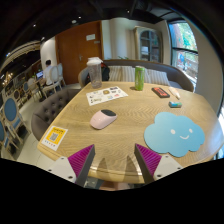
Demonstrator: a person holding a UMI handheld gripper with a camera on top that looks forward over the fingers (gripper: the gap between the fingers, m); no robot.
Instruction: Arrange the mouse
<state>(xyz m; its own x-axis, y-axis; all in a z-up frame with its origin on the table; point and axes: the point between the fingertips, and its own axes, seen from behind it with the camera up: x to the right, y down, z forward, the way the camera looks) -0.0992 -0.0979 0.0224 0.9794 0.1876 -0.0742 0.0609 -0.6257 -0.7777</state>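
A light grey mouse (103, 119) lies on the round wooden table (120, 140), beyond my fingers and a little to the left. A blue cloud-shaped mat (182, 132) with a smiley face lies to the right of the mouse, ahead of my right finger. My gripper (114, 160) is open and empty, its purple pads (82, 157) spread wide above the table's near edge. Nothing stands between the fingers.
A green bottle (139, 78), a dark bottle (93, 71), a red-brown box (160, 91), a small teal object (175, 103), a printed sheet (106, 95) and a yellow card (54, 137) are on the table. Sofas and chairs surround it.
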